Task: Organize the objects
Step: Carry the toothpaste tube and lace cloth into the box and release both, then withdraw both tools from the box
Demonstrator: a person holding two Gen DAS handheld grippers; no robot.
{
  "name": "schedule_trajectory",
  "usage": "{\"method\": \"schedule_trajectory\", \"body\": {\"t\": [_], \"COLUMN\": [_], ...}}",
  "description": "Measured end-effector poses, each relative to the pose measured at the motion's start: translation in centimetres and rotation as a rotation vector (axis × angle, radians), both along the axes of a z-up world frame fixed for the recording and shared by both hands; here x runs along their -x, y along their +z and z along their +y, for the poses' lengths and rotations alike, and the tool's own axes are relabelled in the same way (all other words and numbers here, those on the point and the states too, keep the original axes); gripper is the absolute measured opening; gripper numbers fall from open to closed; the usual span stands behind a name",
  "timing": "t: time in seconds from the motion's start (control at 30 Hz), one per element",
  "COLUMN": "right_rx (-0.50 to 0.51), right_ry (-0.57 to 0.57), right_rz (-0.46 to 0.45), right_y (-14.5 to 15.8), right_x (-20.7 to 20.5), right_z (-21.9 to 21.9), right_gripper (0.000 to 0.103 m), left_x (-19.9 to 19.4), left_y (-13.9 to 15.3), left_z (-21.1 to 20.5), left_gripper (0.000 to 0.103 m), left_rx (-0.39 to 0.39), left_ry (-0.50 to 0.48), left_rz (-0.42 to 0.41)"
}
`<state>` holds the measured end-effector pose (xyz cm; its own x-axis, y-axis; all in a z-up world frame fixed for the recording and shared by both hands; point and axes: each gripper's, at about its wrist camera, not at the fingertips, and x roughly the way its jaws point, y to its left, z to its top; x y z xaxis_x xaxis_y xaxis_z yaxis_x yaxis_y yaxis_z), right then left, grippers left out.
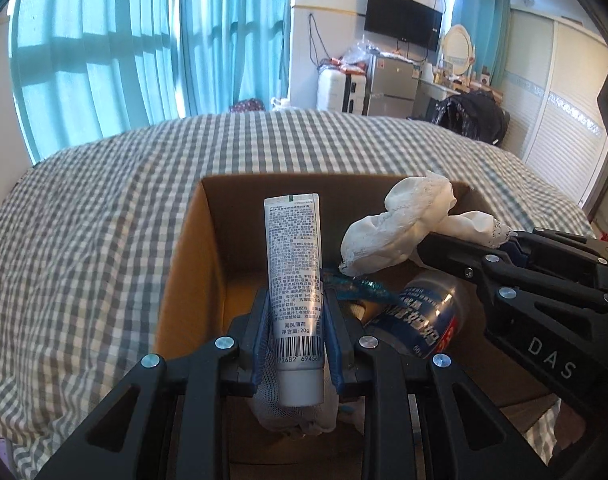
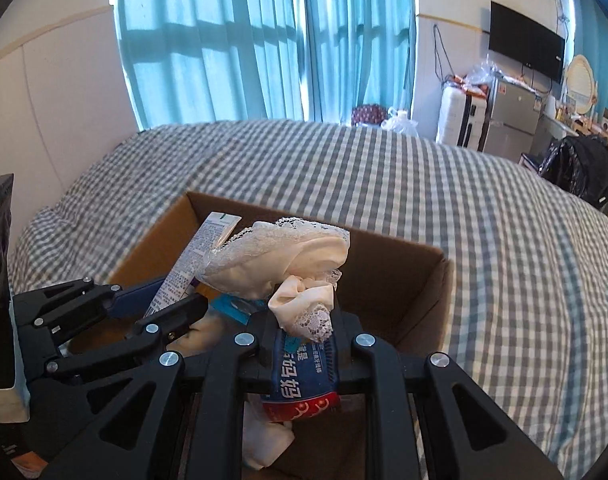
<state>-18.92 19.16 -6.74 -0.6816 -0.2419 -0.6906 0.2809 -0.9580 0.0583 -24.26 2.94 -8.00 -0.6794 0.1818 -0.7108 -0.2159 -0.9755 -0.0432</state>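
Observation:
My left gripper (image 1: 295, 332) is shut on a white toothpaste tube (image 1: 293, 280), upright over an open cardboard box (image 1: 191, 248) on the bed. My right gripper (image 2: 304, 320) is shut on a white lace-trimmed cloth (image 2: 287, 260) above the same box (image 2: 408, 280). In the left wrist view the right gripper (image 1: 500, 240) reaches in from the right with the cloth (image 1: 400, 228). In the right wrist view the left gripper (image 2: 159, 300) holds the tube (image 2: 195, 256) at left. A blue-labelled bottle (image 1: 420, 316) lies inside the box, also under my right gripper (image 2: 299, 376).
The box sits on a grey-and-white checked bedspread (image 1: 83, 240). More white cloth (image 1: 299, 412) and a blue wrapper (image 1: 360, 288) lie in the box. Teal curtains (image 1: 143, 40), a fridge (image 1: 392, 84), a suitcase (image 1: 336, 88) and a black bag (image 1: 476, 120) stand beyond the bed.

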Motion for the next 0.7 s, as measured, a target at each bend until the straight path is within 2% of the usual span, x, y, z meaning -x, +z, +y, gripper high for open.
{"method": "schedule_trajectory", "body": {"t": [0.13, 0.23, 0.33, 0.37, 0.4, 0.43, 0.47, 0.53, 0.63, 0.7], "right_rx": [0.008, 0.041, 0.071, 0.074, 0.076, 0.077, 0.079, 0.081, 0.079, 0.070], "right_ry": [-0.015, -0.034, -0.042, -0.046, -0.052, -0.056, -0.060, -0.066, -0.073, -0.074], "right_rz": [-0.020, -0.020, 0.005, 0.016, 0.028, 0.040, 0.055, 0.083, 0.125, 0.146], "right_y": [-0.7, -0.2, 1.2, 1.7, 2.4, 3.1, 3.9, 5.7, 8.0, 9.3], "right_x": [0.1, -0.1, -1.1, -1.5, -1.9, -2.2, -2.7, -3.7, -5.8, -7.1], "right_z": [0.4, 1.3, 1.9, 2.0, 2.2, 2.3, 2.3, 2.5, 2.7, 2.7], "right_gripper": [0.018, 0.024, 0.040, 0.046, 0.049, 0.049, 0.050, 0.056, 0.066, 0.077], "left_x": [-0.3, -0.6, -1.5, -1.9, -2.3, -2.7, -3.2, -4.3, -6.1, -7.2], "left_y": [-0.3, 0.2, 1.4, 2.0, 2.6, 3.4, 4.0, 5.5, 7.6, 9.0], "left_z": [0.0, -0.2, -0.5, -0.5, -0.6, -0.6, -0.7, -1.0, -1.6, -1.9], "left_gripper": [0.025, 0.026, 0.030, 0.035, 0.040, 0.053, 0.060, 0.066, 0.084, 0.089], "left_rx": [0.009, -0.002, -0.007, -0.003, 0.003, 0.008, 0.012, 0.011, 0.012, 0.017], "left_ry": [-0.009, -0.003, 0.007, 0.013, 0.020, 0.023, 0.028, 0.040, 0.071, 0.093], "left_rz": [-0.004, -0.003, 0.010, 0.019, 0.029, 0.039, 0.054, 0.089, 0.133, 0.166]}}
